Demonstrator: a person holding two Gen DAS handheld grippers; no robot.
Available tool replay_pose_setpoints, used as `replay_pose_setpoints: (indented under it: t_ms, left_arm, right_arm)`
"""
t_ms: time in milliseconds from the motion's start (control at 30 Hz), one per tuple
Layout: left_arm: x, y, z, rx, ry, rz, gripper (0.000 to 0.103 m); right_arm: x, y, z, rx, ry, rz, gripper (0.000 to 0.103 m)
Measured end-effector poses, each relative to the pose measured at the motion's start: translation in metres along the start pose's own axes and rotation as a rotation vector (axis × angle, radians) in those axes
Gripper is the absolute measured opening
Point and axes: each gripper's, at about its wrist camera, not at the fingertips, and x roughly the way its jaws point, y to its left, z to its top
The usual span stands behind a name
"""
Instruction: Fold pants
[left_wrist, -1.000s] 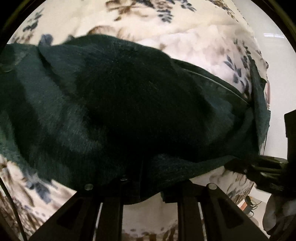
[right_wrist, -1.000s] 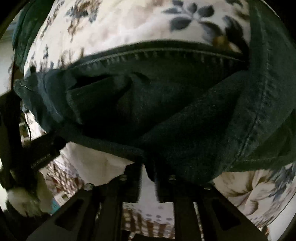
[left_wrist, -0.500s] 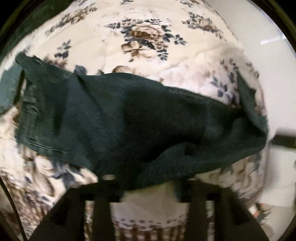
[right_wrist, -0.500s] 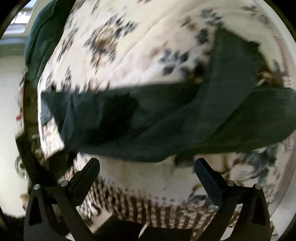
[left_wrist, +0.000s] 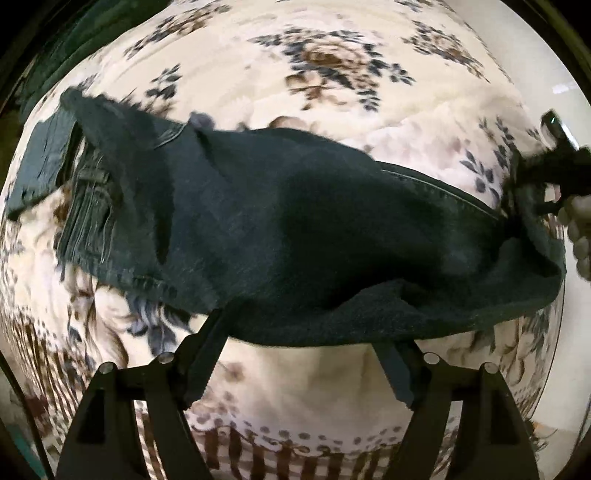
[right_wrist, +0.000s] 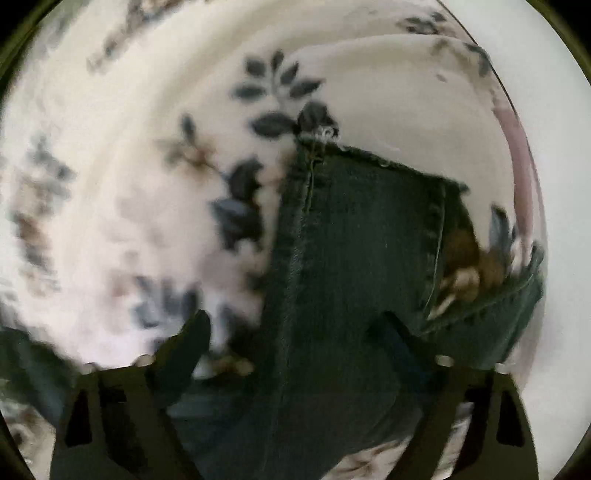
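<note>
Dark green denim pants (left_wrist: 295, 229) lie folded across a floral bedspread (left_wrist: 332, 55), waistband and pocket at the left, a folded edge nearest me. My left gripper (left_wrist: 306, 332) is open, its fingers spread just at that near edge. In the right wrist view a pant leg end (right_wrist: 354, 258) with a frayed hem lies between the open fingers of my right gripper (right_wrist: 295, 332). The right gripper also shows at the far right of the left wrist view (left_wrist: 546, 162), over the pants' right end.
The cream bedspread with blue and brown flowers covers the bed; its checked border (left_wrist: 295, 454) hangs at the near edge. A pale floor (left_wrist: 569, 92) lies beyond the bed's right side. A dark green cloth (left_wrist: 74, 55) lies at the far left.
Both grippers opened and let go of the pants, which dropped onto the bed. The left one drew back from the edge; the right one swung over the leg end.
</note>
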Motion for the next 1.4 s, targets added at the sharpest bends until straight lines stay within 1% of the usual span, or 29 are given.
replay_pose_setpoints:
  t_ms: [33,67,133,167,200,233,267,300,400,500,600,667,733,800,833,867,900,933,967,1033,1067,1100,1133,1167,1200,1233,1267,1333,1400]
  left_arm:
    - [-0.001,0.002,-0.001,-0.014,0.003,-0.002,0.076]
    - [-0.002,0.006,-0.002,-0.031,0.010,0.006,0.076]
    - [-0.005,0.012,-0.004,-0.068,0.018,0.005,0.076]
    - [-0.009,0.018,-0.005,-0.098,0.006,0.001,0.076]
    - [-0.013,0.025,-0.005,-0.131,-0.014,-0.004,0.080]
    - [-0.018,0.033,-0.007,-0.171,-0.034,-0.024,0.090]
    - [-0.022,0.040,-0.007,-0.204,-0.048,-0.047,0.093]
    - [-0.026,0.048,-0.008,-0.239,-0.064,-0.059,0.093]
    - [-0.038,0.066,-0.006,-0.296,-0.107,-0.072,0.093]
    - [-0.049,0.079,0.001,-0.331,-0.163,-0.072,0.093]
    - [-0.061,0.091,0.011,-0.367,-0.259,-0.041,0.093]
    - [-0.060,0.097,0.022,-0.374,-0.278,-0.030,0.093]
    - [-0.054,0.101,0.032,-0.380,-0.269,0.008,0.093]
    - [-0.049,0.105,0.038,-0.397,-0.274,0.000,0.093]
    - [-0.045,0.106,0.040,-0.404,-0.269,-0.006,0.093]
    - [-0.040,0.105,0.043,-0.408,-0.256,-0.008,0.093]
    - [-0.036,0.104,0.044,-0.411,-0.243,-0.013,0.093]
    - [-0.031,0.101,0.045,-0.408,-0.229,-0.019,0.093]
    - [-0.027,0.098,0.045,-0.402,-0.218,-0.021,0.093]
    - [-0.022,0.091,0.045,-0.387,-0.206,-0.013,0.093]
    - [-0.019,0.089,0.045,-0.381,-0.200,-0.011,0.093]
    - [-0.016,0.087,0.045,-0.378,-0.195,-0.013,0.093]
    - [-0.013,0.086,0.045,-0.376,-0.187,-0.014,0.093]
    - [-0.010,0.087,0.046,-0.376,-0.180,-0.014,0.093]
    - [-0.007,0.087,0.048,-0.379,-0.169,-0.016,0.093]
    - [-0.006,0.089,0.049,-0.386,-0.162,-0.020,0.093]
    - [-0.005,0.092,0.050,-0.397,-0.154,-0.024,0.093]
    - [-0.006,0.100,0.054,-0.420,-0.140,-0.053,0.093]
    - [-0.013,0.111,0.060,-0.442,-0.131,-0.067,0.093]
  right_arm:
    - [0.008,0.003,0.002,-0.018,0.011,-0.060,0.049]
    - [0.013,0.004,0.002,-0.027,0.021,-0.077,0.033]
    - [0.010,-0.001,0.000,-0.020,-0.006,-0.072,0.011]
    - [0.006,-0.002,-0.003,-0.013,-0.021,-0.063,0.010]
    - [-0.002,-0.006,-0.007,-0.005,-0.045,-0.047,0.010]
    - [-0.014,-0.011,-0.012,0.004,-0.086,-0.020,0.009]
    - [-0.024,-0.016,-0.017,0.008,-0.113,0.006,0.009]
    - [-0.036,-0.021,-0.022,0.014,-0.144,0.041,0.008]
    - [-0.080,-0.044,-0.043,0.056,-0.263,0.187,0.008]
    - [-0.133,-0.079,-0.069,0.110,-0.422,0.346,0.008]
    - [-0.175,-0.114,-0.095,0.173,-0.582,0.440,0.008]
    - [-0.190,-0.148,-0.110,0.218,-0.664,0.484,0.008]
    - [-0.185,-0.176,-0.121,0.256,-0.695,0.488,0.008]
    - [-0.159,-0.206,-0.127,0.315,-0.690,0.511,0.008]
    - [-0.136,-0.221,-0.127,0.339,-0.665,0.540,0.008]
    - [-0.117,-0.230,-0.128,0.366,-0.644,0.525,0.008]
    - [-0.094,-0.237,-0.126,0.381,-0.618,0.530,0.008]
    - [-0.071,-0.241,-0.125,0.385,-0.580,0.532,0.008]
    - [-0.049,-0.242,-0.125,0.396,-0.547,0.514,0.008]
    - [-0.020,-0.243,-0.126,0.405,-0.512,0.518,0.008]
    - [-0.008,-0.245,-0.126,0.432,-0.495,0.513,0.008]
    - [0.002,-0.246,-0.129,0.467,-0.474,0.511,0.009]
    - [0.015,-0.248,-0.131,0.518,-0.433,0.504,0.012]
    - [0.025,-0.248,-0.134,0.566,-0.390,0.485,0.033]
    - [0.034,-0.246,-0.138,0.604,-0.348,0.454,0.050]
    - [0.037,-0.248,-0.141,0.645,-0.310,0.420,0.084]
    - [0.036,-0.246,-0.146,0.685,-0.284,0.399,0.094]
    - [0.033,-0.244,-0.161,0.744,-0.293,0.432,0.094]
    - [0.018,-0.227,-0.177,0.775,-0.313,0.437,0.094]
